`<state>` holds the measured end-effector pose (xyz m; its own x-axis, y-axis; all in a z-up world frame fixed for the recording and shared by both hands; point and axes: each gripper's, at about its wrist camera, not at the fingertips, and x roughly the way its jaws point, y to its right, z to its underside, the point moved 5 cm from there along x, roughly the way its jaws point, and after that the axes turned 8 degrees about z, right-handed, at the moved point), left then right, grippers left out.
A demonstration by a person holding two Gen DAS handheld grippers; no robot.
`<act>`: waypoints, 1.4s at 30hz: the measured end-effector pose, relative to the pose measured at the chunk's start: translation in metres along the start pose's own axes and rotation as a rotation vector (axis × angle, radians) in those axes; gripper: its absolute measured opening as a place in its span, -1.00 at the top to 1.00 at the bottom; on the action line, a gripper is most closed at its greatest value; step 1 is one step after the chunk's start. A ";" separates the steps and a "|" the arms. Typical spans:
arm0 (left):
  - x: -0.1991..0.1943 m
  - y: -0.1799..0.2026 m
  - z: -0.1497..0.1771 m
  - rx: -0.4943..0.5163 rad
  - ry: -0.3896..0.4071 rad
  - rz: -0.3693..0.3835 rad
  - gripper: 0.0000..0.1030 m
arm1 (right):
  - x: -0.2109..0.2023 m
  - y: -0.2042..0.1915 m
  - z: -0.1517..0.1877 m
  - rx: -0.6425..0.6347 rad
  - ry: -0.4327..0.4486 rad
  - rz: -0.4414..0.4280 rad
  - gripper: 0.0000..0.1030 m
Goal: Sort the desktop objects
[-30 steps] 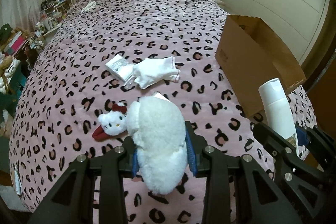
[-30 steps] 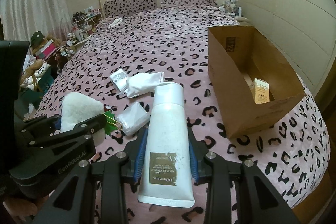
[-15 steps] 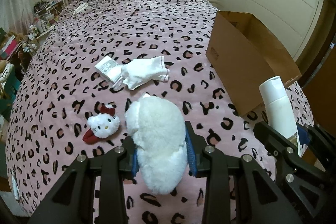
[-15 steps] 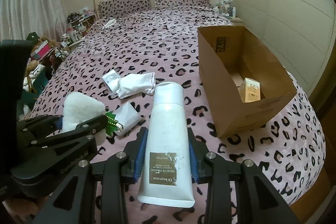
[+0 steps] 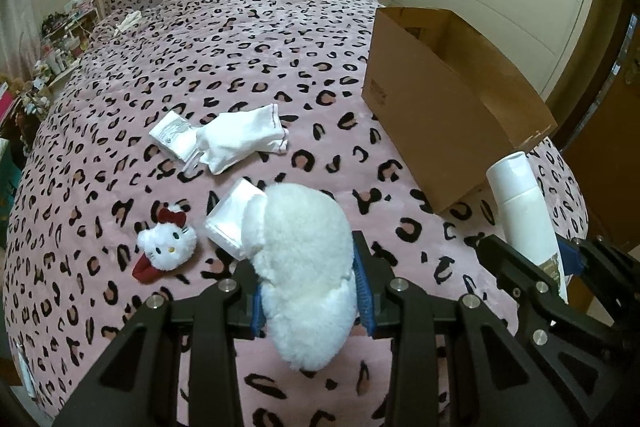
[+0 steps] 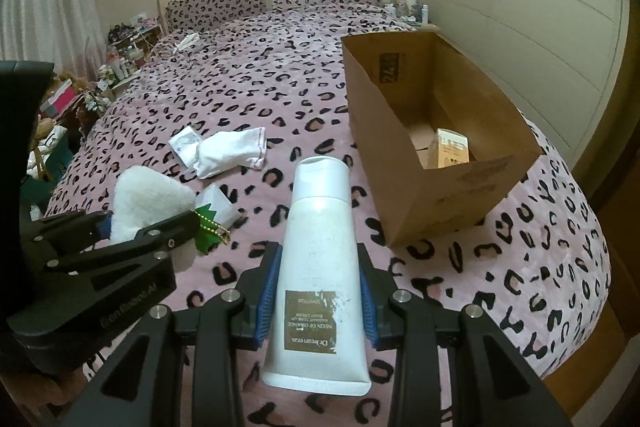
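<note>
White fleece fills the lower centre of the left wrist view: the left gripper (image 5: 308, 291) has its 2 blue-padded fingers (image 5: 364, 291) pressed against a fluffy white plush (image 5: 304, 267). Left of it on the leopard-print bedspread (image 5: 240, 59) lie a Hello Kitty toy (image 5: 166, 243) and a clear plastic packet (image 5: 232, 219), the packet partly hidden behind the plush. White socks (image 5: 240, 143) and a second packet (image 5: 174, 133) lie higher, left of centre. An open cardboard box (image 5: 440, 131) sits at the right; below it, at the right edge, the right gripper (image 5: 540, 267) holds a white tube (image 5: 524, 215).

From the right wrist view, the right gripper (image 6: 318, 291) is closed on the cream tube (image 6: 320, 267), cap pointing away, in the lower centre. The box (image 6: 400, 155) stands at the upper right with a small carton (image 6: 452, 147) inside. At the left edge, the left gripper (image 6: 132, 227) grips the plush (image 6: 144, 195).
</note>
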<state>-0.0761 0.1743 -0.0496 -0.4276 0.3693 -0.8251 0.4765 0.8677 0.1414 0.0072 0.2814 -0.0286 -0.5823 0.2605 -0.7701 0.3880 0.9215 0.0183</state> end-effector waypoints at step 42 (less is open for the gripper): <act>0.028 0.077 -0.033 0.127 -0.026 0.090 0.30 | -0.010 0.080 -0.005 0.101 0.011 0.093 0.31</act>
<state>-0.0761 0.2623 -0.0437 -0.3593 0.4338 -0.8263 0.6062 0.7816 0.1467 0.0405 0.3542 -0.0155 -0.5480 0.3472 -0.7610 0.5103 0.8597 0.0247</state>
